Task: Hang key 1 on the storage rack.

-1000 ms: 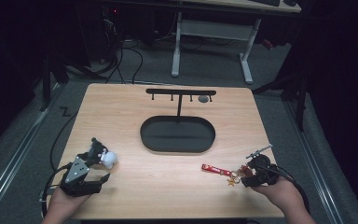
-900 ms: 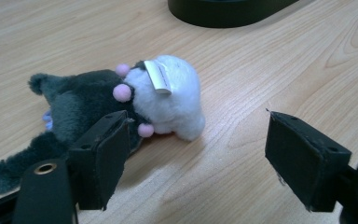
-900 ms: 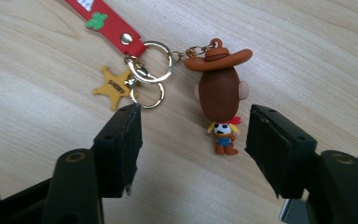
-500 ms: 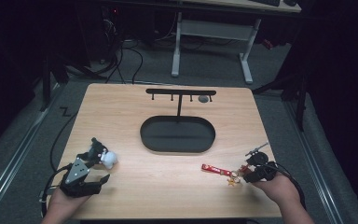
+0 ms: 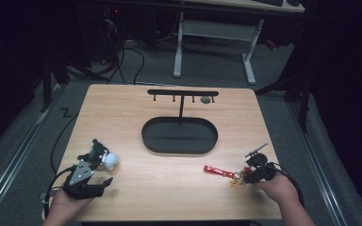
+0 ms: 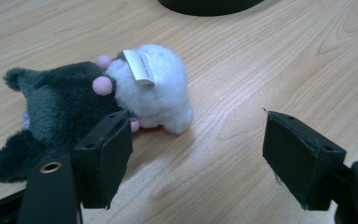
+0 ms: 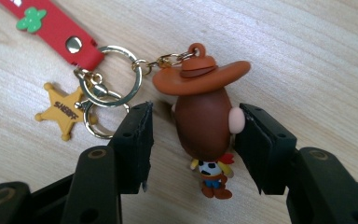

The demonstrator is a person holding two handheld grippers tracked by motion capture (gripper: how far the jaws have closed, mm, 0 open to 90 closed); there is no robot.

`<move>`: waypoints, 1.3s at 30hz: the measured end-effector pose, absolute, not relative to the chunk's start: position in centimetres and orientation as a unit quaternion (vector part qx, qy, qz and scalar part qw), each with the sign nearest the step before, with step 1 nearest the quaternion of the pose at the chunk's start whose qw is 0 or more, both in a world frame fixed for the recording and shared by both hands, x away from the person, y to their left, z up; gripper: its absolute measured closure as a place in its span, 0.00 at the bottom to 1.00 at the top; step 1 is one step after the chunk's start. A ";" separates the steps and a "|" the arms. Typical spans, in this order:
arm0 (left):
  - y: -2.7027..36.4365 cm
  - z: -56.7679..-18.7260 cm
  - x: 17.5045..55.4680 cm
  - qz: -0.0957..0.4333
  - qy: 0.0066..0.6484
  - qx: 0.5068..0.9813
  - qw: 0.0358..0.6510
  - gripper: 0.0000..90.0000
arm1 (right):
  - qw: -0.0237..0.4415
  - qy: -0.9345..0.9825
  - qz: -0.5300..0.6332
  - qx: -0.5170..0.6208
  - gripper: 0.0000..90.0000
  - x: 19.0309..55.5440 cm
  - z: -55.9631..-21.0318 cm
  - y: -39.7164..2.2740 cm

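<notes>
Now the right gripper (image 7: 193, 135) has come down a little toward the table since a moment ago, and its jaws have just been closing around the cowboy figure (image 7: 204, 119) of the keychain. The figure lies flat on the wooden table (image 5: 169, 188), between the two black jaws. The right pad looks as if it touches the figure's ear, but a gap shows on the left side, so the grip is not tight yet. I think the pick-up is just starting, and the jaws must close more before a lift. The gold ring (image 7: 114, 74), the yellow sheriff star (image 7: 64, 111) and the red strap (image 7: 51, 25) lie just beside the figure, toward the black oval tray (image 5: 179, 135). The strap is cut off at the top edge of the right gripper view. The left gripper (image 6: 196, 158) has kept its place, with jaws wide and nothing between them. A plush toy (image 6: 98, 100), grey and white, lies just beside its left jaw. The toy's face is hard to make out. From the high view the keychain is small, and the rack (image 5: 183, 94) behind the tray holds a small round thing I cannot name.
</notes>
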State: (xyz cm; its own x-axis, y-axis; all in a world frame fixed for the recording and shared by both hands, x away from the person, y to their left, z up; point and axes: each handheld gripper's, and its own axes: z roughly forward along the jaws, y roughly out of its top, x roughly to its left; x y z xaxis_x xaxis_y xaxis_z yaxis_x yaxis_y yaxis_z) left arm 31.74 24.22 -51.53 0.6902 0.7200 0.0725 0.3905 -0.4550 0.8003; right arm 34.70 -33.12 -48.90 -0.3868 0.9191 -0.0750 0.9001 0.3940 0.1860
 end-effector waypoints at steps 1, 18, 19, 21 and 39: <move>24.2 -51.5 31.7 0.206 0.336 0.827 0.402 0.27 | 0.076 0.828 0.061 0.552 0.53 34.8 -48.9 -33.4; 24.1 -51.6 31.6 0.202 0.329 0.832 0.398 0.27 | 0.064 0.833 0.067 0.545 0.74 34.6 -48.8 -32.8; 24.1 -51.5 31.6 0.203 0.329 0.832 0.399 0.27 | 0.063 0.831 0.068 0.549 0.74 34.6 -48.8 -32.7; 24.1 -51.5 31.6 0.204 0.330 0.830 0.402 0.27 | 0.062 0.830 0.069 0.549 0.74 34.6 -48.8 -32.8; 24.1 -51.7 31.6 0.198 0.327 0.834 0.398 0.27 | 0.066 0.827 0.065 0.554 0.74 34.6 -46.2 -31.7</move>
State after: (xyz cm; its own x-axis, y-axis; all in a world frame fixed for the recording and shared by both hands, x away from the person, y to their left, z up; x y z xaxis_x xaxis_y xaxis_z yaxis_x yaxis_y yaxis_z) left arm 31.59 24.13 -51.67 0.7078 0.7028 0.0706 0.3876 -0.4700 0.7930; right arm 34.63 -31.71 -46.17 -0.3774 0.9254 -0.0360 0.9083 0.3774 0.1807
